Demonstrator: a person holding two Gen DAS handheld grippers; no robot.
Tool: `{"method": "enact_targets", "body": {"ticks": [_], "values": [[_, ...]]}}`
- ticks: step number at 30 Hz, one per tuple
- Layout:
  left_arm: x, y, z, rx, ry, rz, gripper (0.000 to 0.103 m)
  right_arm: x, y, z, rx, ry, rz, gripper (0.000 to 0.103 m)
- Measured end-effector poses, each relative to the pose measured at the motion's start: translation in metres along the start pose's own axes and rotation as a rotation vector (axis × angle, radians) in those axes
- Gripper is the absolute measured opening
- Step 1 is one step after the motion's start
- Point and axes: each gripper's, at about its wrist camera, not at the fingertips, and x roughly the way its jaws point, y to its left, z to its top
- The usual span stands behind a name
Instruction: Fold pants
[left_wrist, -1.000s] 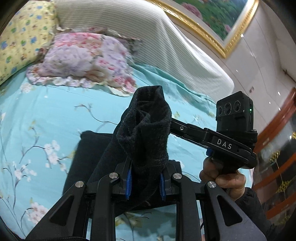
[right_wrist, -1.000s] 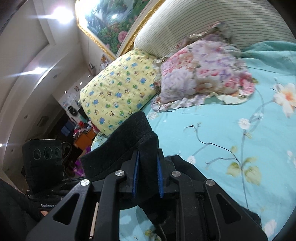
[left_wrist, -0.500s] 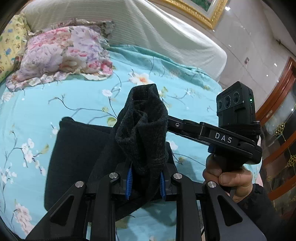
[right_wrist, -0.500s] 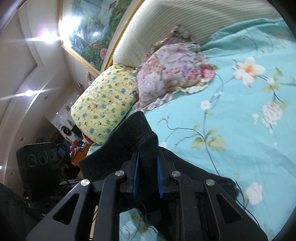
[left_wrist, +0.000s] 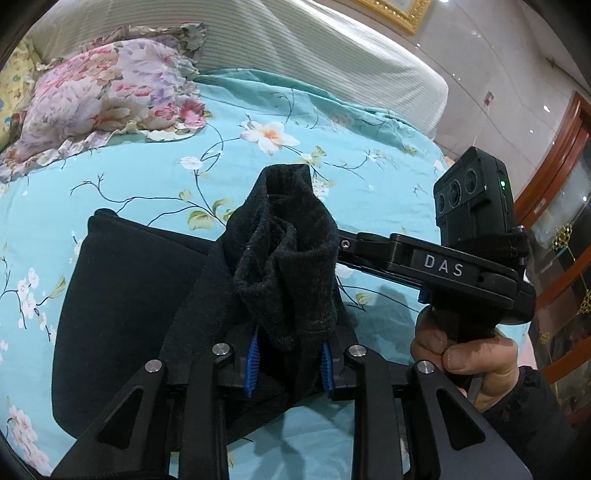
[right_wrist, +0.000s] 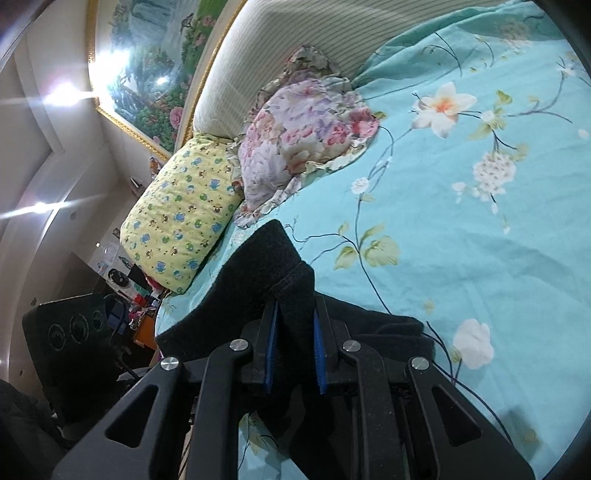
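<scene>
The black fleece pants lie partly folded on the teal flowered bedsheet. My left gripper is shut on a bunched edge of the pants, which stands up between the blue pads. My right gripper is shut on another edge of the same pants. The right gripper's body shows at the right of the left wrist view, held in a hand. The lifted edge spans between the two grippers above the flat part.
A floral pillow and a yellow patterned pillow lie at the head of the bed against a striped headboard. A wooden cabinet stands right of the bed. A framed painting hangs above.
Both grippers have carried the held edge forward and down over the bed. More of the flat black fabric and sheet shows below; the pillows have slid back in both views.
</scene>
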Motion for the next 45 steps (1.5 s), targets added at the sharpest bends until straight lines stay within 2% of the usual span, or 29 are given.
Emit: {"method": "enact_targets", "body": {"ticks": [2,4,6,8,14,17,25,30,37,45], "values": [[0.002,-0.002,-0.002,0.008,-0.003,-0.002,0.03,-0.001,-0.002,-0.002,0.004,0.001,-0.018,0.023],[0.002,-0.004,-0.004,0.018,-0.006,-0.013,0.039,-0.003,-0.003,-0.003,0.007,0.001,-0.044,0.027],[0.002,-0.008,-0.006,0.03,-0.005,-0.03,0.053,-0.006,-0.005,-0.005,0.014,-0.004,-0.076,0.029],[0.003,-0.01,-0.008,0.041,-0.001,-0.048,0.058,-0.01,-0.004,-0.008,0.014,-0.005,-0.1,0.034],[0.004,-0.016,-0.015,0.073,0.007,-0.08,0.067,-0.026,-0.009,-0.02,0.052,-0.021,-0.212,0.057],[0.002,-0.017,-0.017,0.089,0.014,-0.109,0.072,-0.035,-0.012,-0.026,0.084,-0.036,-0.262,0.061],[-0.012,-0.008,-0.019,0.087,0.017,-0.172,0.074,-0.057,-0.009,-0.041,0.144,-0.082,-0.327,0.074],[-0.028,0.005,-0.02,0.057,-0.004,-0.183,0.075,-0.068,-0.004,-0.047,0.15,-0.101,-0.377,0.075],[-0.049,0.041,-0.013,-0.023,-0.057,-0.145,0.078,-0.083,-0.002,-0.051,0.192,-0.151,-0.408,0.08],[-0.056,0.089,-0.008,-0.136,-0.08,-0.089,0.078,-0.084,0.017,-0.053,0.166,-0.17,-0.421,0.081]]}}
